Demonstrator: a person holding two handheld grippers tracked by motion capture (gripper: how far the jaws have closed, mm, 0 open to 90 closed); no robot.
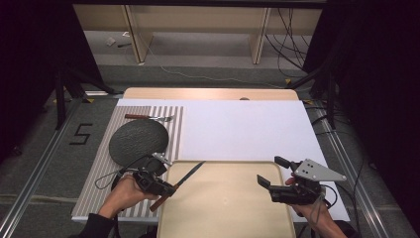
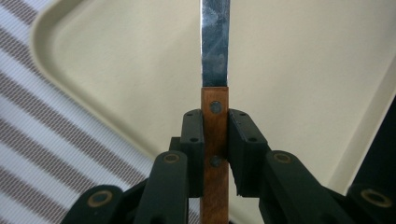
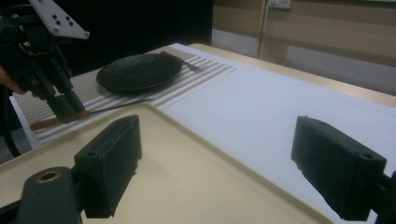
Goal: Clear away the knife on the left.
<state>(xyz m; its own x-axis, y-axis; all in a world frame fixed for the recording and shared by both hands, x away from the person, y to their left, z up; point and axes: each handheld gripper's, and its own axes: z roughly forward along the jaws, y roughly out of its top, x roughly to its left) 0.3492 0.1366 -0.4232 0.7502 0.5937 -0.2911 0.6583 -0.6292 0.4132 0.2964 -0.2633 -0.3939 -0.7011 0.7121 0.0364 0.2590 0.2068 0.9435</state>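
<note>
Left hand-held gripper [image 1: 171, 188] is clenched on a knife [image 1: 187, 175], jaws pinched on the brown wooden handle just behind the blade. In the left gripper view the knife [image 2: 215, 93] handle shows two rivets, pads [image 2: 194, 140] tight on both sides, blade pointing up over the tray [image 2: 116, 70]. In the high view the knife lies diagonally across the near-left corner of the beige tray [image 1: 228, 208], blade over the tray, handle end sticking out over the striped placemat [image 1: 99, 173].

Right hand-held gripper [image 1: 273, 172] is released, jaws wide apart with nothing between them, hovering over the tray's right edge. It carries a grey three-cornered plate [image 1: 317, 171]. In the right gripper view both pads [image 3: 112, 163] are spread, tray [image 3: 177, 177] and white bench cover [image 3: 261, 102] visible between them.

Around: a black round plate [image 1: 137, 141] sits on the placemat, just beyond the left hand-held gripper and near the tray's far-left corner. A fork [image 1: 148, 117] with a brown handle lies on the placemat beyond the plate, close to it. Tray interior is bare. White cover [image 1: 237, 129] on the bench beyond the tray. Cables trail from both hand-held grippers.

Writing: a black "5" [image 1: 81, 134] marked on the floor left of the bench. No other legible labels.
</note>
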